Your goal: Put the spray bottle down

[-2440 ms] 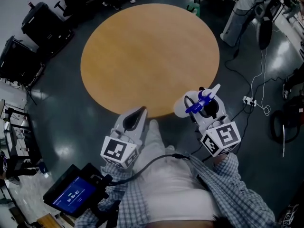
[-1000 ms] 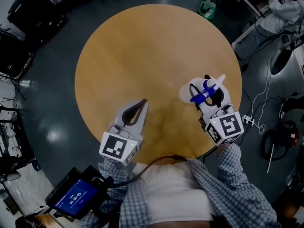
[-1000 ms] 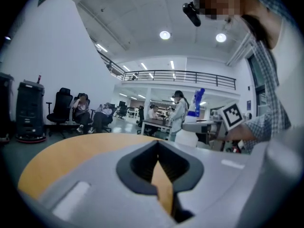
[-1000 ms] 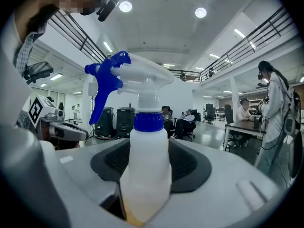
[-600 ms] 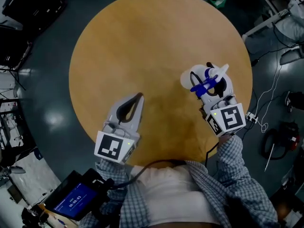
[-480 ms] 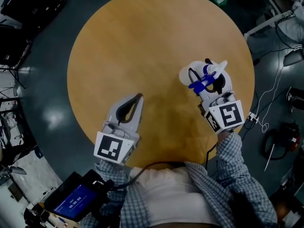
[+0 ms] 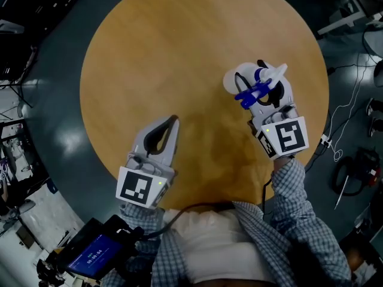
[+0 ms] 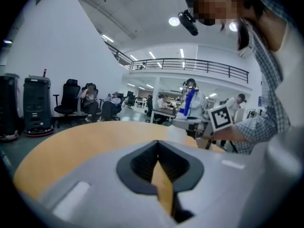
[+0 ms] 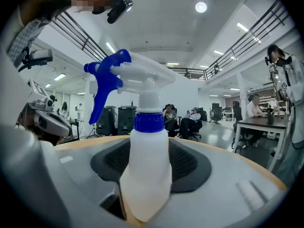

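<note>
The spray bottle [image 7: 234, 82] is white with a blue trigger and collar. My right gripper [image 7: 257, 79] is shut on its body and holds it upright over the right part of the round wooden table [image 7: 179, 46]. Seen from the right gripper view, the spray bottle [image 9: 146, 165] stands between the two grey jaws of the right gripper [image 9: 147, 179], nozzle pointing left. I cannot tell whether its base touches the table. My left gripper [image 7: 174, 119] hovers over the table's near-left part, shut and holding nothing. In its own view the left gripper [image 8: 159, 148] shows only tabletop past the tips.
A tablet with a blue screen [image 7: 93, 257] hangs at my lower left. Cables [image 7: 347, 106] lie on the floor right of the table, and dark cases [image 7: 18, 17] stand at the left. Seated people [image 8: 90, 101] are far behind the table.
Both grippers have come further in over the table, and the table's near edge now lies behind them. The right gripper still grips the bottle; the left stays shut.
</note>
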### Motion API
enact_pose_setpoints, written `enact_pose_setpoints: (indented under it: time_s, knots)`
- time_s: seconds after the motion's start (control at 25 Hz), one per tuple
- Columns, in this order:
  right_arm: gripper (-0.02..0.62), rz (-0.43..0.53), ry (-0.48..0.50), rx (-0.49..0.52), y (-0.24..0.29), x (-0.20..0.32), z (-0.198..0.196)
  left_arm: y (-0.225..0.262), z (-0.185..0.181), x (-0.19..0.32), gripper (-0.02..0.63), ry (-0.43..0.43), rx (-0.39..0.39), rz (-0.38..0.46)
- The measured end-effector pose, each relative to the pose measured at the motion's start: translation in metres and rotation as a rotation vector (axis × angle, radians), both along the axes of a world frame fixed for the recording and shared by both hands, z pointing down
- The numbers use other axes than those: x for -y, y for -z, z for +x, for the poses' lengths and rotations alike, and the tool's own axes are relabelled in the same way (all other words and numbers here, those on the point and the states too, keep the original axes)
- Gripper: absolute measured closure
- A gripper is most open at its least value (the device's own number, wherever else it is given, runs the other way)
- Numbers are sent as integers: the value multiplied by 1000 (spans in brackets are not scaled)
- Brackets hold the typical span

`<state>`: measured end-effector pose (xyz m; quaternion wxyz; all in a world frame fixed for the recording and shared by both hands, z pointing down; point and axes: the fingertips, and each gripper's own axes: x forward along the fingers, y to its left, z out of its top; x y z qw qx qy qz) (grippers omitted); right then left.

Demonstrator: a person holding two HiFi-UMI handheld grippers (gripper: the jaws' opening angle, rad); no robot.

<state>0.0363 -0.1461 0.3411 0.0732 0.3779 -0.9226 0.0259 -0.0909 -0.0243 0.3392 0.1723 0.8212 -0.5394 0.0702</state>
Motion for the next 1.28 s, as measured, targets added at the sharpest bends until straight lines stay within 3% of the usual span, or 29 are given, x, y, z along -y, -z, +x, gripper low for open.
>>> enact_pose_setpoints:
  time_s: [0.16,0.28,0.44,0.88,1.28]
  knots:
    - [351,9,18,-18,-1,-2,-5,-5,-2,-3,607,0,15,-18]
    - [351,8,30,-31,-4,1,-8,2,2,1,607,-3,-14,20]
    - [351,5,34,-42,-10,4,-11,-5,-2,-4,607,1,8,1]
    - [354,-23,19,-100,-25,14,-11,7,-1,-8,607,6,15,46]
    - [324,-20,-35,-110,0,-34,9,35,3,-56,607,-13,23,85]
